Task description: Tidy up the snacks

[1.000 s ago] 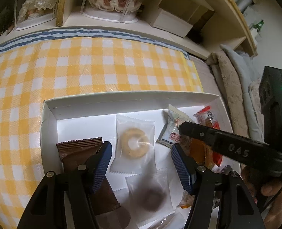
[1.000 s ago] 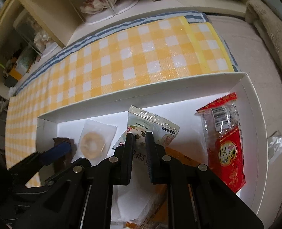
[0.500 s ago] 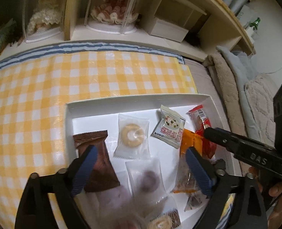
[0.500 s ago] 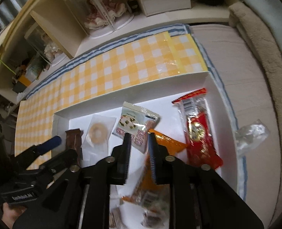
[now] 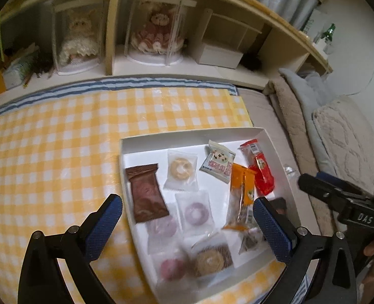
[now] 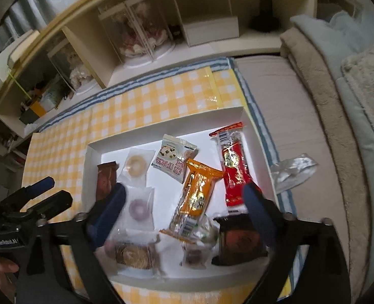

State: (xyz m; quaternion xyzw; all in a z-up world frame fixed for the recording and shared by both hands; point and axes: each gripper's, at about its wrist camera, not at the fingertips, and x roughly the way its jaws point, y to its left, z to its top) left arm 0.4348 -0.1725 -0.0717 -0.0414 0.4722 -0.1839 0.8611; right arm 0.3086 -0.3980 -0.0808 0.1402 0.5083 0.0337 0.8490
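the left gripper (image 5: 187, 215) and right gripper (image 6: 184, 202) are both opening wide, with nothing between their fingers. below them sits the white box (image 5: 187, 134) of snacks on the checked cloth. the orange snack bar (image 6: 198, 195) lies right under the right gripper (nearer that hand), its long side running away from it.

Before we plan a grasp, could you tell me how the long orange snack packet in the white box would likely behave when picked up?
The orange packet looks long and thin, so it would probably sag if pinched at one end. Its glossy film may be slippery. It overlaps other wrappers at its near end, so it might drag them along.
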